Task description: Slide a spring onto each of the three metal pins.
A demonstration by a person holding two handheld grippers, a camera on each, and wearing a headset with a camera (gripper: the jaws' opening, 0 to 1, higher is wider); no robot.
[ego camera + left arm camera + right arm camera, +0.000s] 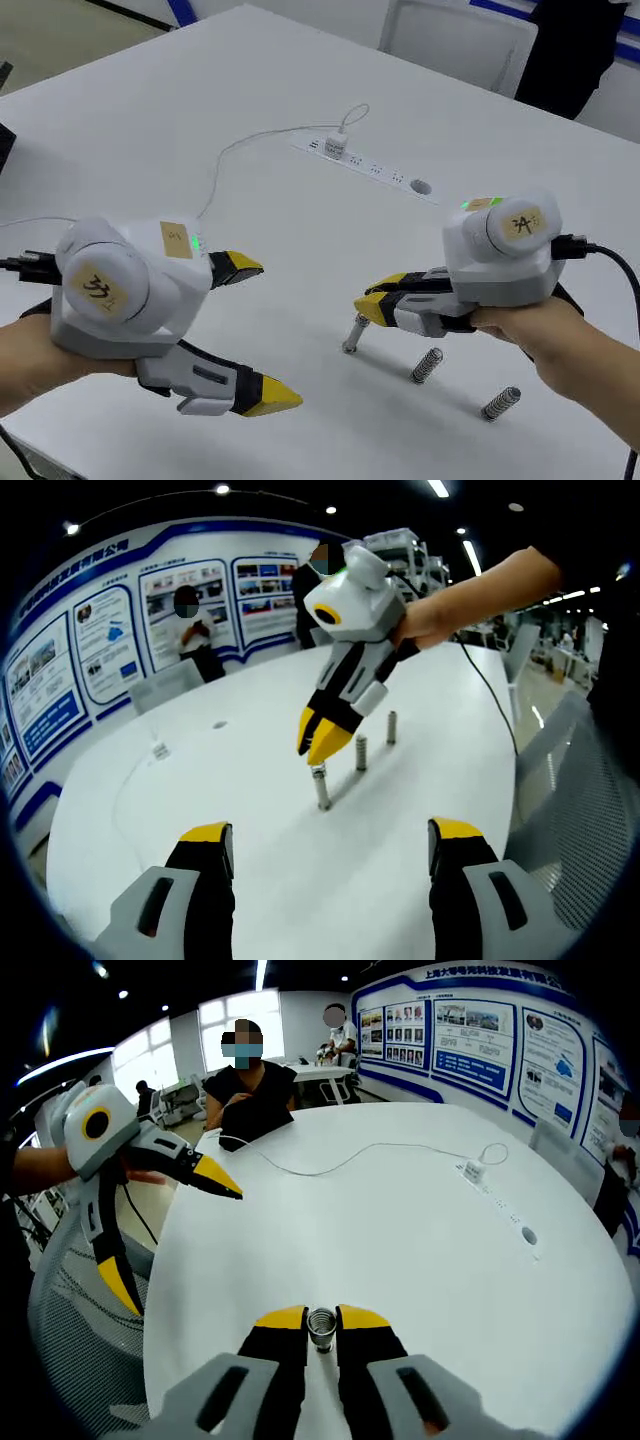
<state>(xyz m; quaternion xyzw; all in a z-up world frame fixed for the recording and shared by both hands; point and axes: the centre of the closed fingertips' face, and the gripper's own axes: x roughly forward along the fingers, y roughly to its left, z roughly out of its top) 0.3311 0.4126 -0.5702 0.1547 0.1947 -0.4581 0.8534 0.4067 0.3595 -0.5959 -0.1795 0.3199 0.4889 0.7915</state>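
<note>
While the right tool (372, 306) hangs low over the white desk (200, 110), its yellow tips are clenched on a spring (320, 1325). In the right gripper view the coil's round end sits squeezed btwn the two jaws. That spring sits at the top of a metal pin (351, 338), which leans a bit in the head view w/ its foot on the desk. From the left gripper view the same pin looks close to upright, coils bunched right under the yellow tips.

Over to the left tool (262, 332): jaws spread wide, released, held above the desk well apart from the pin and pointing toward it.

On the person's right of the gripped pin there's a second pin (427, 365) wrapped in coils, and a third pin (501, 402) further out the same way. In the left gripper view both stand upright in a row behind the first. Whether their springs are fully seated, can't tell.

Further back on the desk lies a white power strip (365, 166) w/ a small charger (338, 147) plugged in, and a thin cable (218, 168) trails off to the left. Bkgd in the right gripper view: a person (250, 1095) seated at the desk's far edge, and blue-framed posters (480, 1045) on the wall.
</note>
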